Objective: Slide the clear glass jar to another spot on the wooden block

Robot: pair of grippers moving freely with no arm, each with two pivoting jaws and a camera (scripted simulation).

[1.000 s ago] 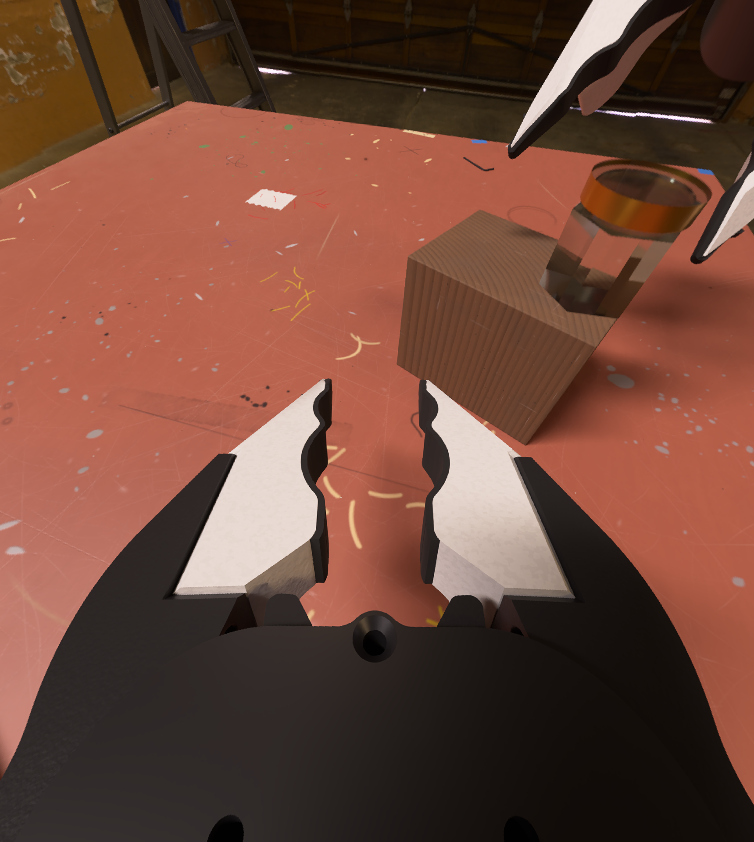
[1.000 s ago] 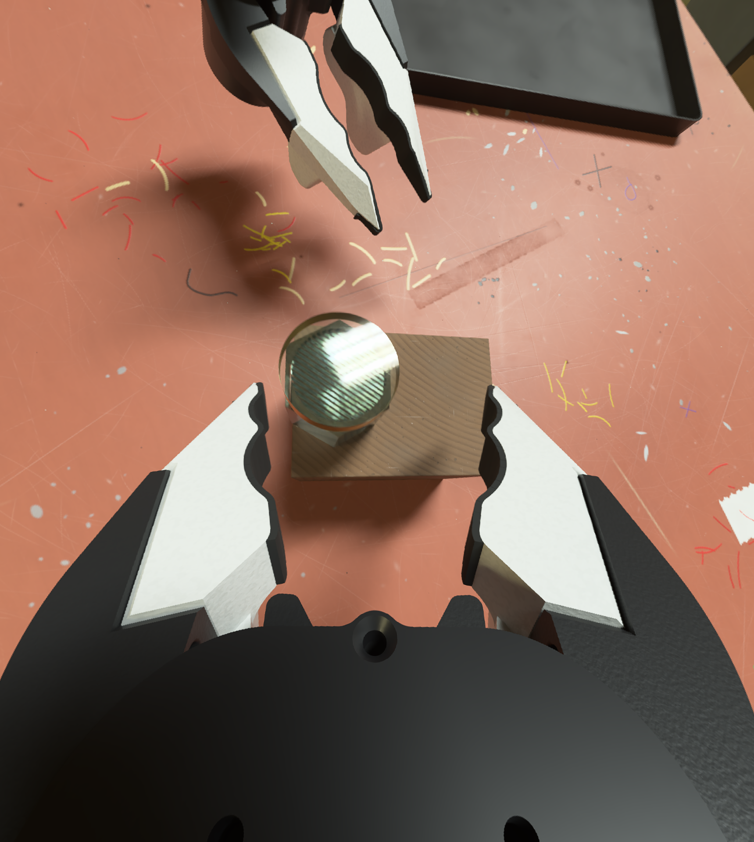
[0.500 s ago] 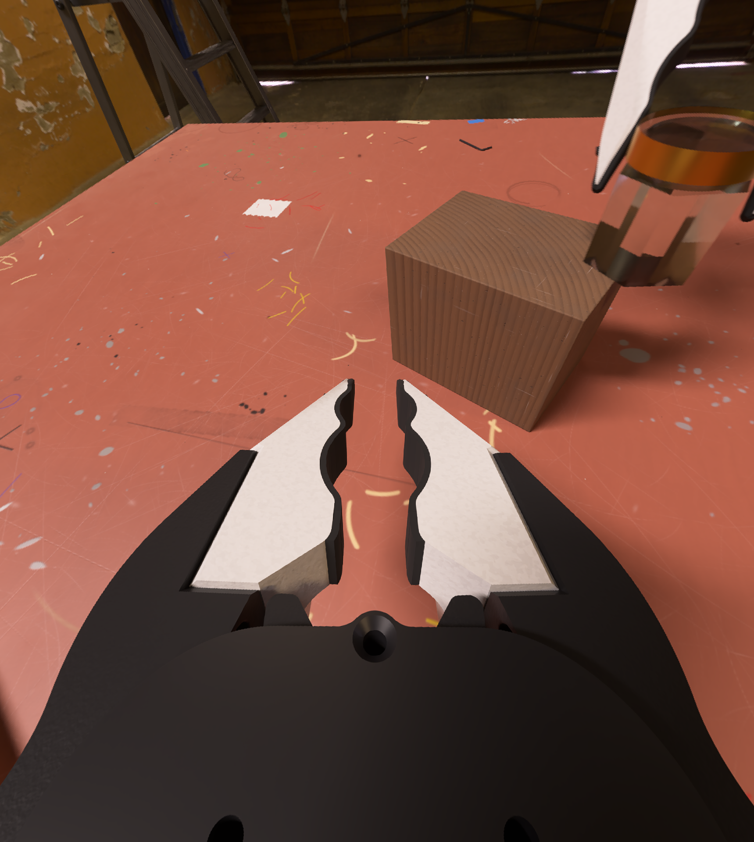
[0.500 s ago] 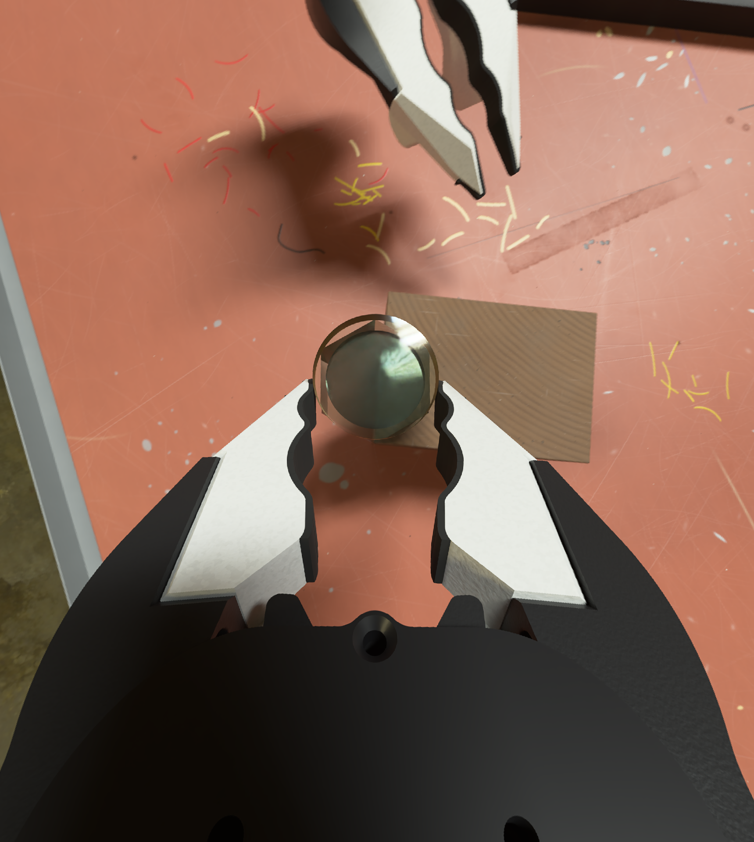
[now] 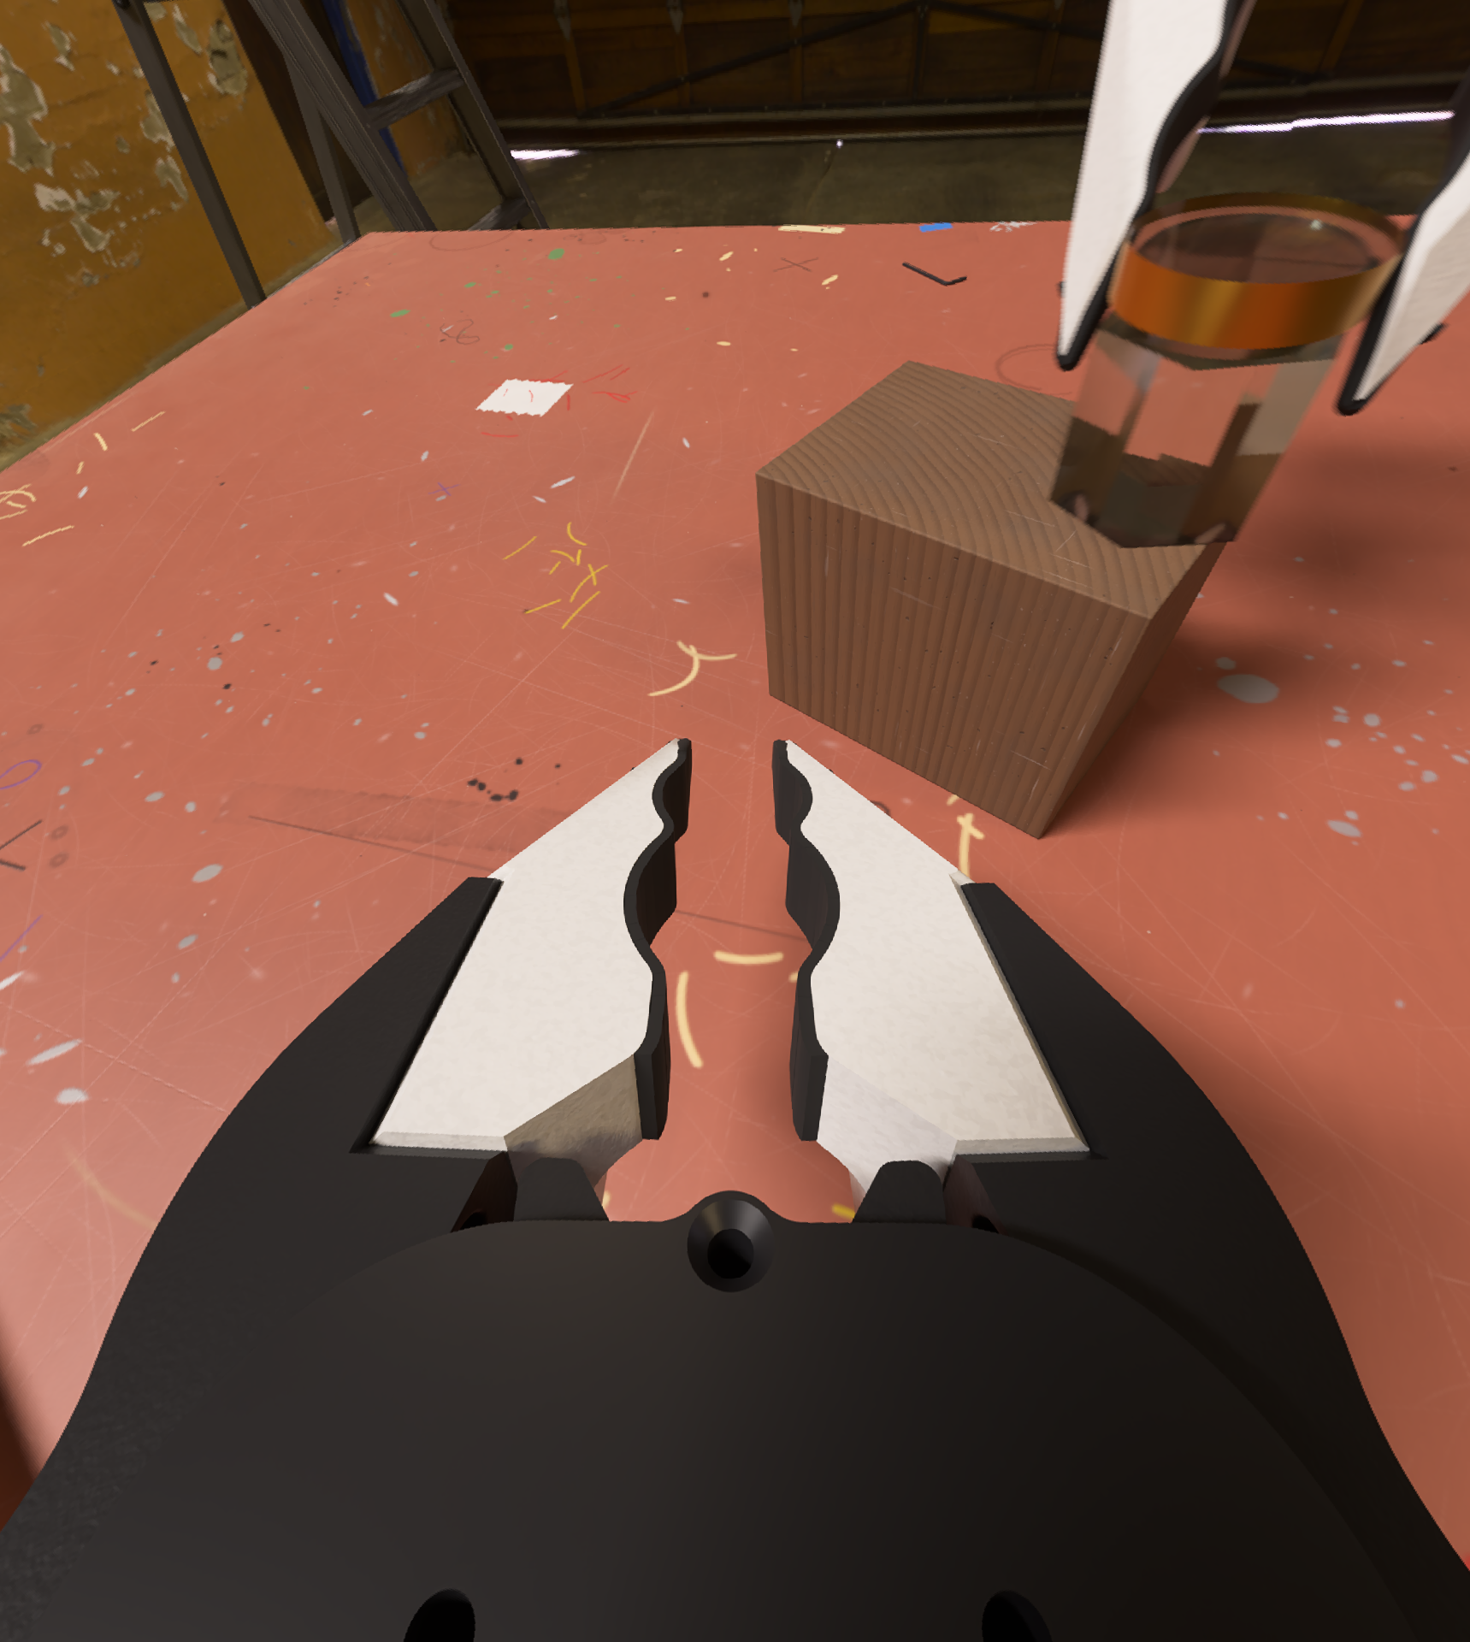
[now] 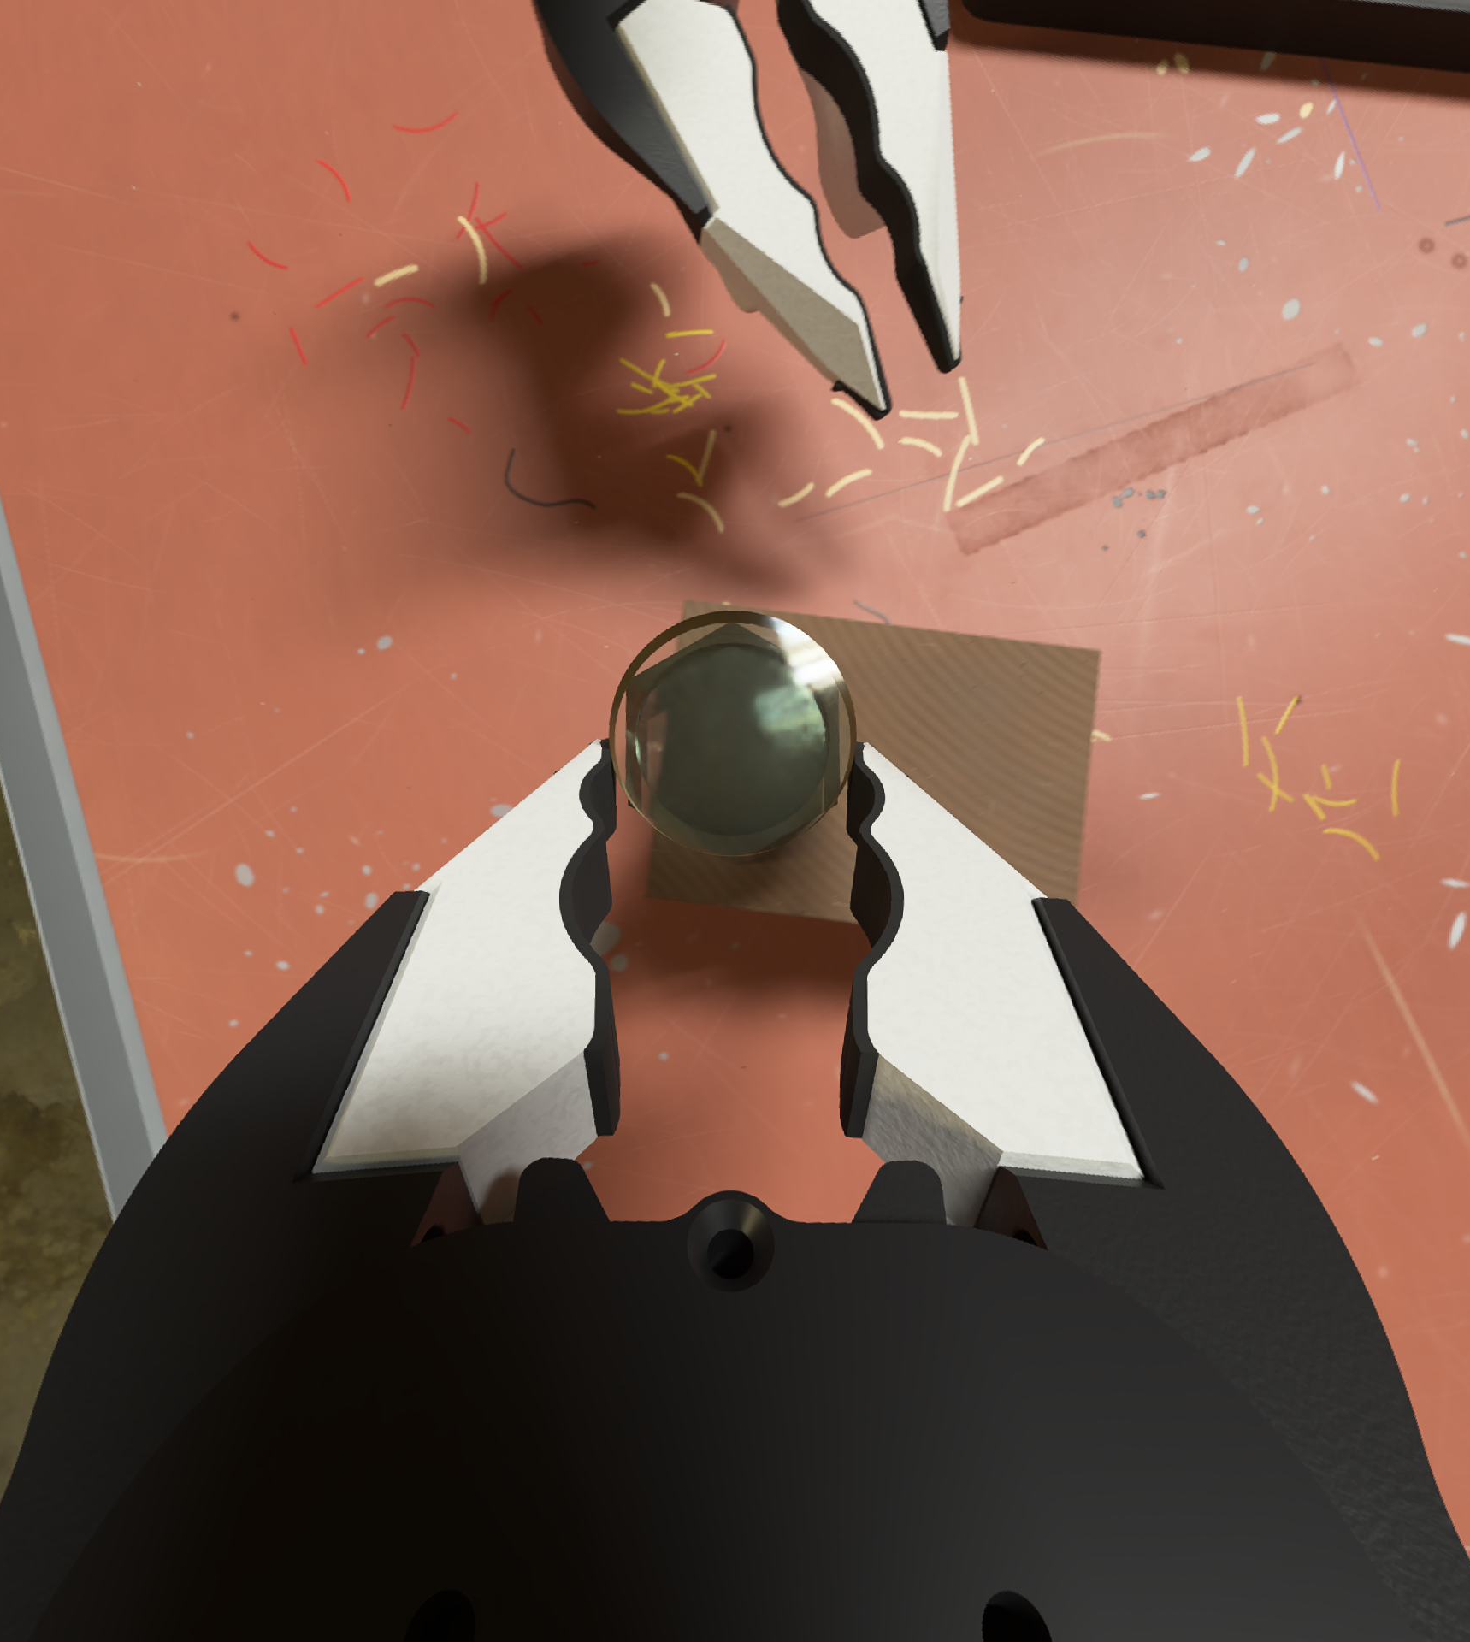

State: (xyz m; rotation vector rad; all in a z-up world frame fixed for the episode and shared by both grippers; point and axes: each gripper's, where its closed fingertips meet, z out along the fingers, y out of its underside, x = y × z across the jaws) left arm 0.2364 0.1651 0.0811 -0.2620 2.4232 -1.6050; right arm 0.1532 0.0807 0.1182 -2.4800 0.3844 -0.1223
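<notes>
1. Two hand-held grippers are in view. The right hand-held gripper (image 6: 731,755) reaches down from above with its fingertips on either side of the clear glass jar (image 6: 731,733), at the level of the jar's amber lid band; it appears clamped on the jar.
2. The jar stands upright at the corner of the wooden block (image 5: 944,569) nearest the right hand-held gripper's left finger, with part of its base seeming to overhang that corner.
3. The left hand-held gripper (image 5: 731,755) hangs over the bench (image 5: 269,622), well apart from the block, with its jaws a narrow gap apart and holding nothing.
4. Step in hand, as I judge it: the grip is made and the slide itself is about to run.
5. The next move calls for a level drag toward the right finger's side, onto the bare part of the block's top, keeping the base in contact and the jar upright so it does not tip off the corner.
6. No brand, label or readable writing shows on the jar or the block; the bench carries only paint flecks, scratches and a small white patch (image 5: 525,396).
</notes>
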